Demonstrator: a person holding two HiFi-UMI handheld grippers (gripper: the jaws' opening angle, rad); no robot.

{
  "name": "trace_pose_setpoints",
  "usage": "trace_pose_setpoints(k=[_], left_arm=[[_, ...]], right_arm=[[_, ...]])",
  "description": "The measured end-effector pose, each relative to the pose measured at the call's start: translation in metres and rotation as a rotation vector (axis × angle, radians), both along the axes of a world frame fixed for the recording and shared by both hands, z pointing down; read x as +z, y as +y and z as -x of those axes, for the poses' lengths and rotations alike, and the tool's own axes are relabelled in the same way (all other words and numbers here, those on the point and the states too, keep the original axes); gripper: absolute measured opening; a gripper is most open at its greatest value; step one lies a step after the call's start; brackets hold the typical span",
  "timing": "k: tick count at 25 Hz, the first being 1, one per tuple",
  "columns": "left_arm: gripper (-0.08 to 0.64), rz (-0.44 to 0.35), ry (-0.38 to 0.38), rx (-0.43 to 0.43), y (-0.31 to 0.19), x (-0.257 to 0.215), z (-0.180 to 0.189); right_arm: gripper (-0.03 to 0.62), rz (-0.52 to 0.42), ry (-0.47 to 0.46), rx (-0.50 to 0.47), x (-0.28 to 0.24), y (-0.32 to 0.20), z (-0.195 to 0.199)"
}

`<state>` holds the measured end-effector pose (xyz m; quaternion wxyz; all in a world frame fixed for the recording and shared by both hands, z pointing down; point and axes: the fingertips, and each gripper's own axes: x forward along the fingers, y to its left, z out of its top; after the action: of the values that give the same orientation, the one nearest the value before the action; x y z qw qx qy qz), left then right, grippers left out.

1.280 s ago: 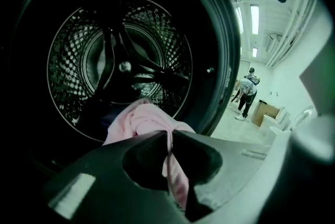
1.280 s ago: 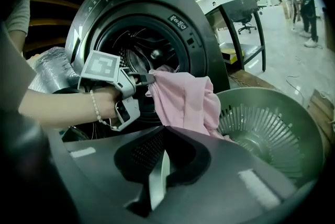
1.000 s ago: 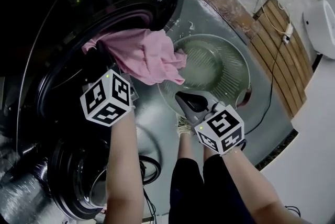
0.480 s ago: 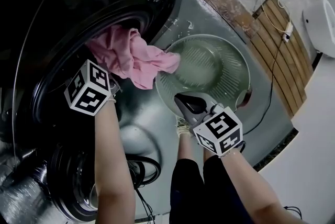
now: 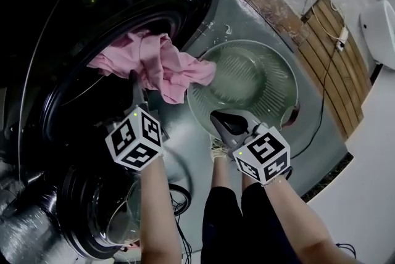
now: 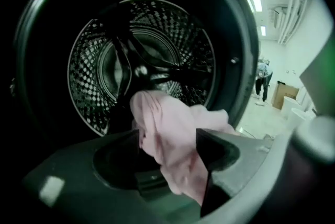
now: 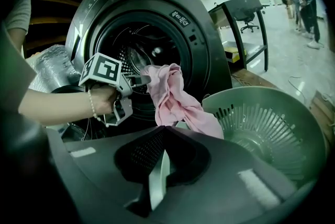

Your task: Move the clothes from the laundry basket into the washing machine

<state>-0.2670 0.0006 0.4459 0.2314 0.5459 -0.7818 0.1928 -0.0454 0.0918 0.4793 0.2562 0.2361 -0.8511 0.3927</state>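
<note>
Left gripper [image 6: 167, 136] is up at the washing machine [image 5: 191, 4] mouth, its jaws clamped on a thick bunch of the pink garment [image 5: 160, 65]. The garment is soft, crumpled and pale pink. One end sits in the dark opening in front of the perforated drum [image 6: 146, 50], and the other spills out over the rim of the green laundry basket [image 5: 247, 50]. Right gripper [image 7: 161, 131] hangs low just over the basket, jaws pressed together with nothing in them.
</note>
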Motion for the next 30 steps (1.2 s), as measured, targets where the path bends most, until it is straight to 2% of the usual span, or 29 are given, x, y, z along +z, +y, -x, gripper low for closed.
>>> trace_pose_setpoints(k=[6, 10, 14, 17, 18, 19, 21, 22, 26, 30], left_arm=[[0.324, 0.150, 0.135, 0.068, 0.031, 0.063, -0.066], [0.325, 0.190, 0.192, 0.085, 0.022, 0.090, -0.085], [0.347, 0.242, 0.183, 0.104, 0.004, 0.108, -0.104], [0.350, 0.266, 0.142, 0.041, -0.005, 0.116, -0.097], [0.342, 0.265, 0.127, 0.013, -0.007, 0.117, -0.091], [0.292, 0.259, 0.113, -0.007, -0.010, 0.116, -0.086], [0.134, 0.233, 0.093, -0.017, -0.015, 0.110, -0.078], [0.089, 0.212, 0.092, -0.009, -0.017, 0.105, -0.076], [0.060, 0.096, 0.107, 0.045, -0.022, 0.075, -0.069], [0.057, 0.008, 0.080, 0.068, -0.033, 0.039, -0.049]], right_arm=[[0.021, 0.010, 0.007, -0.007, 0.006, 0.008, -0.001], [0.021, 0.012, 0.016, -0.015, 0.012, 0.011, -0.004], [0.021, 0.019, 0.014, -0.006, 0.019, 0.010, -0.008], [0.021, 0.020, 0.015, -0.008, 0.023, 0.011, -0.009], [0.021, 0.020, 0.017, -0.010, 0.024, 0.011, -0.009], [0.021, 0.020, 0.019, -0.011, 0.026, 0.011, -0.010], [0.021, 0.021, 0.024, -0.012, 0.028, 0.012, -0.011], [0.021, 0.021, 0.024, -0.012, 0.029, 0.011, -0.011], [0.021, 0.018, 0.019, -0.011, 0.026, 0.009, -0.010], [0.021, 0.006, 0.010, -0.005, 0.021, 0.003, -0.004]])
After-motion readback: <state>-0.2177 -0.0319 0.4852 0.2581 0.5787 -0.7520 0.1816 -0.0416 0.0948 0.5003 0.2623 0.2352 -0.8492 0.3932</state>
